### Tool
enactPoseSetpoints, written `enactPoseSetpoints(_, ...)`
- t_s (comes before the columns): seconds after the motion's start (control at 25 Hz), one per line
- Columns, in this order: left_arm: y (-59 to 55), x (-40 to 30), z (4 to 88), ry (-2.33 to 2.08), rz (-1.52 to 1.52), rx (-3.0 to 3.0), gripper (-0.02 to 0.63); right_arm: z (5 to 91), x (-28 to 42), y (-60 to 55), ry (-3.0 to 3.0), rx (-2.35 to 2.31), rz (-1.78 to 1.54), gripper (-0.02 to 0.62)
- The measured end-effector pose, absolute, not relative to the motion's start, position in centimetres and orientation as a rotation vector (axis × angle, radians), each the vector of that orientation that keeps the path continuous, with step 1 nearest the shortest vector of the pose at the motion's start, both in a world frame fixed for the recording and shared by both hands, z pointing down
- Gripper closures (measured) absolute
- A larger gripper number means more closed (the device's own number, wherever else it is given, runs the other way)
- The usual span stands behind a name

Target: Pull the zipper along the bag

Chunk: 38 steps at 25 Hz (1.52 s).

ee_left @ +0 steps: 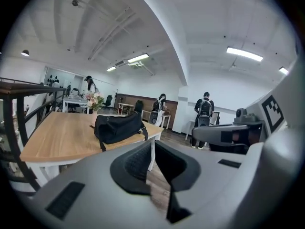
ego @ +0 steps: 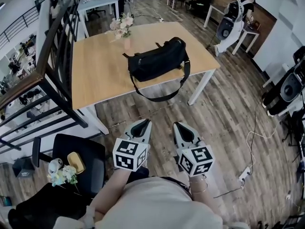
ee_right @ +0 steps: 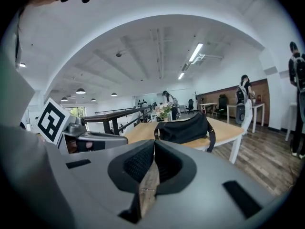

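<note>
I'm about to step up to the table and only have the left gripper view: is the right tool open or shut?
Observer: The right tool is shut, with nothing between its jaws.
Operator: Anything to watch for on my right?
Observer: A white power strip lies on the floor there.
Operator: And on my left?
Observer: A black chair stands there, with a yellow thing on its seat.

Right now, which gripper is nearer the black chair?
Left. The left gripper hangs just right of the chair; the right gripper is farther right, beyond it.
</note>
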<state>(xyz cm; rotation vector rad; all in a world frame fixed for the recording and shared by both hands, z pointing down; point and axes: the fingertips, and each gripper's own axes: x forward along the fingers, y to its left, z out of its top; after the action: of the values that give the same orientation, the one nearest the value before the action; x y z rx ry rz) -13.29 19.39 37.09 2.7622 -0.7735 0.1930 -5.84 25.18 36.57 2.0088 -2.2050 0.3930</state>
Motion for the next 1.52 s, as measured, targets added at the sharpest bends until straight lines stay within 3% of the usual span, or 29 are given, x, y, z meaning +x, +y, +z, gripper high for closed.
enactPoseSetpoints(0.12, 16.0, -12.6, 36.7, -0.74, 0.209, 2.788, 0.588, 36.0, -5.6, 21.4, -2.212, 2.023, 0.386, 0.546)
enactPoseSetpoints(0.44, 9.5, -11.9, 36.7, -0.734, 0.19, 2.773, 0.585, 36.5, -5.6, 15.8, -2.178, 2.016, 0.383, 0.511)
enactPoseSetpoints(1.08, 0.5, -10.4, 38.7, -0.857, 0.232, 2.679, 0.495, 39.0, -3.0, 4.9, -2.243, 1.87, 0.456, 0.509)
enactPoseSetpoints(1.52, -9.1, -5.5, 38.1, -1.028, 0.242, 2.615, 0.492, 37.9, 2.2, -5.0, -2.389, 1.693, 0.429, 0.51)
